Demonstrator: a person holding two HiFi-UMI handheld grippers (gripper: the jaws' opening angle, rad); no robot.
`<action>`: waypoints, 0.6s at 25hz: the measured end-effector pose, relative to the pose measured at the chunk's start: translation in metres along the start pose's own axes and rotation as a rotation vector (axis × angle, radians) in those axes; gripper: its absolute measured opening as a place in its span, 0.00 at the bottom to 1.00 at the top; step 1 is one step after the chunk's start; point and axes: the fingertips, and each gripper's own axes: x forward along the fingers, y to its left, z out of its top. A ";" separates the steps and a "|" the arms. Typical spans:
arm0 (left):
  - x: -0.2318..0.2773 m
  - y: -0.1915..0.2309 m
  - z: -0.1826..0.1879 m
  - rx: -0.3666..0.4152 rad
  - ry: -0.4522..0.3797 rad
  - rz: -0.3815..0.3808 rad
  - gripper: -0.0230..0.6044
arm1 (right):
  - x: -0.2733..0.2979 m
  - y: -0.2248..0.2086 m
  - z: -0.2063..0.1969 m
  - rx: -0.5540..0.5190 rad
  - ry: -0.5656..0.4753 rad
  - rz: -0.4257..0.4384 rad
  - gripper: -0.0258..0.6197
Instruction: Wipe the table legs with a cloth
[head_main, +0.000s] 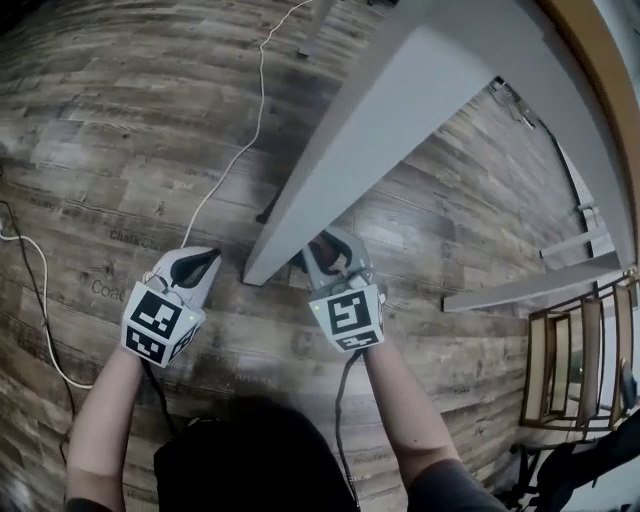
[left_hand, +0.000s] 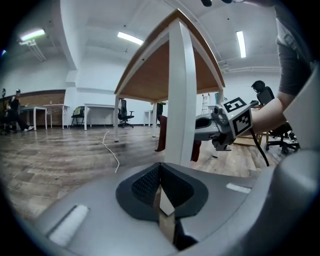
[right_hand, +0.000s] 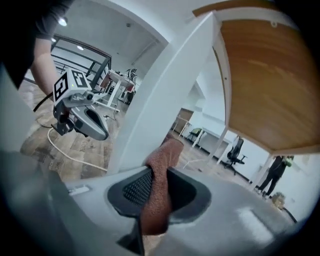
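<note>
Right gripper (right_hand: 156, 190) is clamped on the rust-brown cloth (right_hand: 161, 165), and I judge the cloth to be resting against the white table leg (right_hand: 150, 110) near its foot on the wooden floor (head_main: 120, 150). That leg lies dead ahead of these jaws, its long axis climbing to the tabletop's corner, so I'd stroke along it. Left gripper (head_main: 196, 266), jaws together on nothing, hangs near the foot's other side, not touching.
</note>
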 end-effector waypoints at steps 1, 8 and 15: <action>0.003 -0.004 -0.014 -0.003 0.022 -0.010 0.07 | 0.006 0.011 -0.019 0.013 0.041 0.017 0.15; 0.018 -0.019 -0.090 -0.108 0.123 0.007 0.07 | 0.034 0.081 -0.122 -0.029 0.278 0.214 0.15; 0.026 -0.025 -0.112 -0.154 0.142 0.016 0.07 | 0.059 0.105 -0.180 -0.106 0.429 0.285 0.15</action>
